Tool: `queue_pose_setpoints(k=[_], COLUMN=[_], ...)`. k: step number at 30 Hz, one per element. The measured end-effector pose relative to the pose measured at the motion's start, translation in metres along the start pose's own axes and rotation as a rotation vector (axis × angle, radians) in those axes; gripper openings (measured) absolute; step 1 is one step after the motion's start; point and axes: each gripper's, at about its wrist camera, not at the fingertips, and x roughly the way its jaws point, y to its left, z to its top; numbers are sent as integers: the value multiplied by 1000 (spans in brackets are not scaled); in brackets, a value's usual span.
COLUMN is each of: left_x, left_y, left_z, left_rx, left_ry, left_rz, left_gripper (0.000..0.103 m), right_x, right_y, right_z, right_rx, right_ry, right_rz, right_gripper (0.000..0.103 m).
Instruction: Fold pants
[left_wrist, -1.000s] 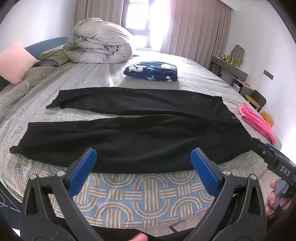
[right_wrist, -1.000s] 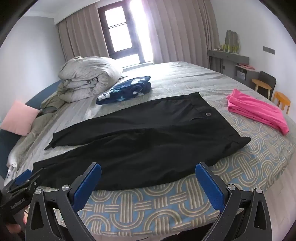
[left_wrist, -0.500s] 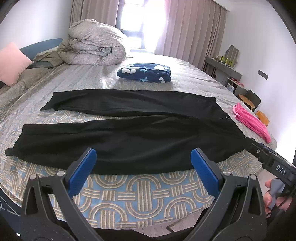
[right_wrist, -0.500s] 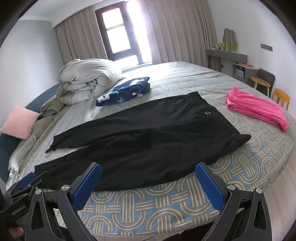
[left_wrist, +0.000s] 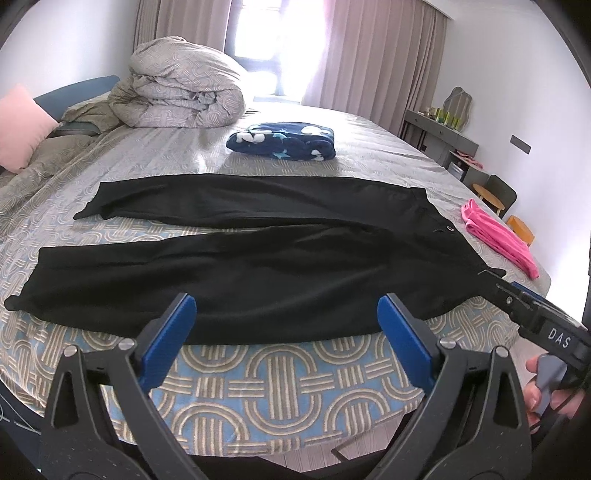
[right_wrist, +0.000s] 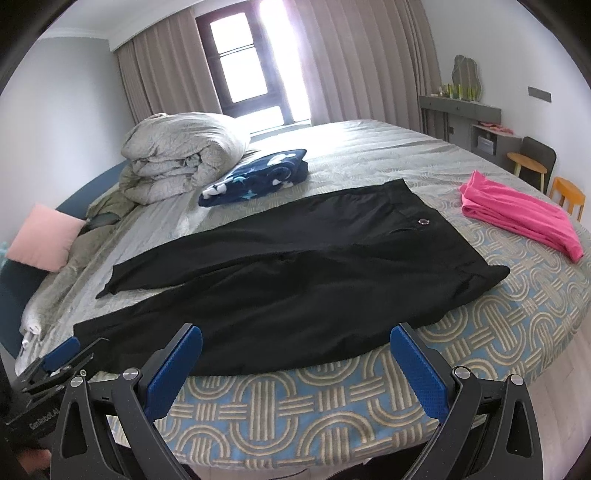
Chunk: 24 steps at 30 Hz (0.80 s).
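Black pants (left_wrist: 258, 266) lie flat on the bed, legs spread apart toward the left and waist at the right; they also show in the right wrist view (right_wrist: 314, 273). My left gripper (left_wrist: 286, 332) is open and empty, hovering over the near bed edge just short of the near leg. My right gripper (right_wrist: 295, 362) is open and empty, near the bed's front edge below the pants. The right gripper's tip shows in the left wrist view (left_wrist: 517, 299) beside the waist's near corner. The left gripper's tip shows in the right wrist view (right_wrist: 62, 354) by the near leg's cuff.
A patterned bedspread (left_wrist: 288, 380) covers the bed. A folded pink garment (right_wrist: 521, 218) lies right of the waist. A navy starred blanket (left_wrist: 284, 142), a rolled grey duvet (left_wrist: 184, 92) and a pink pillow (left_wrist: 18, 125) lie farther back. A dresser and chairs (right_wrist: 532, 158) stand at the right wall.
Both grippers have edged closer to the bed and the pants. The left view has shifted slightly right; both stay open and empty.
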Motion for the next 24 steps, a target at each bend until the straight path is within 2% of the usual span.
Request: queue_pose_setpoints(k=[24], left_x=[-3], left_y=[4], left_z=[1], left_rx=[-20], left_ry=[-8], left_rz=[-9], left_gripper=[99], right_x=[1], right_y=[5], right_z=[-4], right_rx=[-13], right_ry=[7], right_rz=[8], right_gripper=[103])
